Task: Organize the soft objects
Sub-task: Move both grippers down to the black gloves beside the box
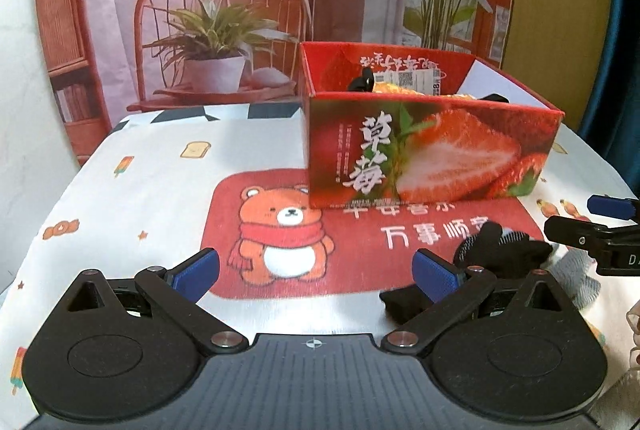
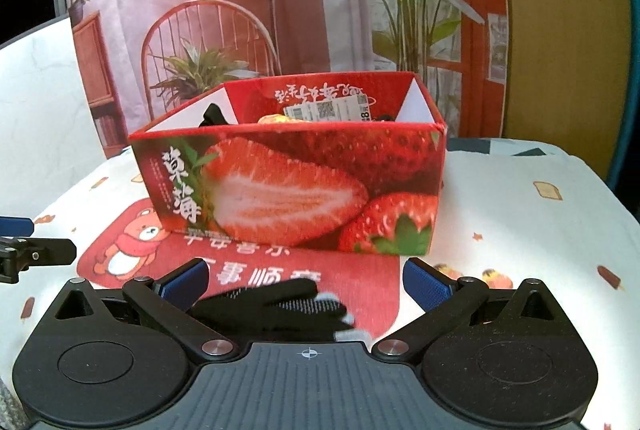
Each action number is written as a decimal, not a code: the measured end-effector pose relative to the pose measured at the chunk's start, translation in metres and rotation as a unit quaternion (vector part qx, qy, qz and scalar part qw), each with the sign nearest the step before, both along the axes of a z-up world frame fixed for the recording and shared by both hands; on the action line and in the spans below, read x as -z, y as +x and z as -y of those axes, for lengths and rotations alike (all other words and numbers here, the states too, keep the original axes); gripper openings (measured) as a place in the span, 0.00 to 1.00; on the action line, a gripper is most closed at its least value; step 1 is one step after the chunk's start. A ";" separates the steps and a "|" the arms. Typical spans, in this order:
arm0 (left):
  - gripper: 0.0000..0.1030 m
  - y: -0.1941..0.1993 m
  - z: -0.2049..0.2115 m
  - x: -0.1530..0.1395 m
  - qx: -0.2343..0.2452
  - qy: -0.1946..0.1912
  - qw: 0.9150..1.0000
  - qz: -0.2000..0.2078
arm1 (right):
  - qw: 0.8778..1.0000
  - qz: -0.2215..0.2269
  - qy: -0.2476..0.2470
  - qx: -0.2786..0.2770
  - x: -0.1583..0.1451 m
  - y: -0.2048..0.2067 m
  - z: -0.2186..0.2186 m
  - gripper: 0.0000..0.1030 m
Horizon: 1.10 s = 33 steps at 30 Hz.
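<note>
Close to the wide-open, empty right claw (image 2: 306,280), a black glove (image 2: 276,304) lies flat on the worktop (image 2: 520,214), its long side running left to right. The left claw (image 1: 316,270) is wide open and empty too, and only its view shows grey cloth (image 1: 576,274) beside the glove. Farther back stands the strawberry box (image 2: 296,186) with soft things inside.

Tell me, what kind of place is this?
Probably a staged tabletop at home: a cartoon bear tablecloth, a printed room-scene backdrop, and a strawberry box with a black glove before it.
</note>
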<state>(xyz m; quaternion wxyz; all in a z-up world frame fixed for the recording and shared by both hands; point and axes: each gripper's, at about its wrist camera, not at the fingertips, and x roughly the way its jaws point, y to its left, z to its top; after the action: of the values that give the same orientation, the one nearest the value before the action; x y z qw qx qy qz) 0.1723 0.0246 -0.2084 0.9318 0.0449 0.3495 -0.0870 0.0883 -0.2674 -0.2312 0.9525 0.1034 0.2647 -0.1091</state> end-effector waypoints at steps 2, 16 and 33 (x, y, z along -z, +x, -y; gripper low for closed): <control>1.00 -0.004 -0.002 0.001 0.000 -0.005 1.000 0.000 | 1.000 -0.001 -0.005 0.003 0.002 -0.004 -0.001 1.00; 0.88 -0.007 -0.004 0.021 0.016 -0.043 0.999 -0.025 | 1.000 -0.014 -0.020 -0.005 0.015 -0.012 -0.009 0.99; 0.38 0.030 0.038 0.052 0.103 -0.043 0.990 -0.087 | 0.996 -0.085 0.006 -0.034 0.038 0.038 0.008 0.73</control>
<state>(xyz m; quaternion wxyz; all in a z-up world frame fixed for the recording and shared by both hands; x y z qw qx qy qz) 0.2021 -0.0134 -0.2608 0.8848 0.0325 0.4191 -0.2012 0.1258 -0.2751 -0.2692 0.9291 0.0901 0.3490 -0.0832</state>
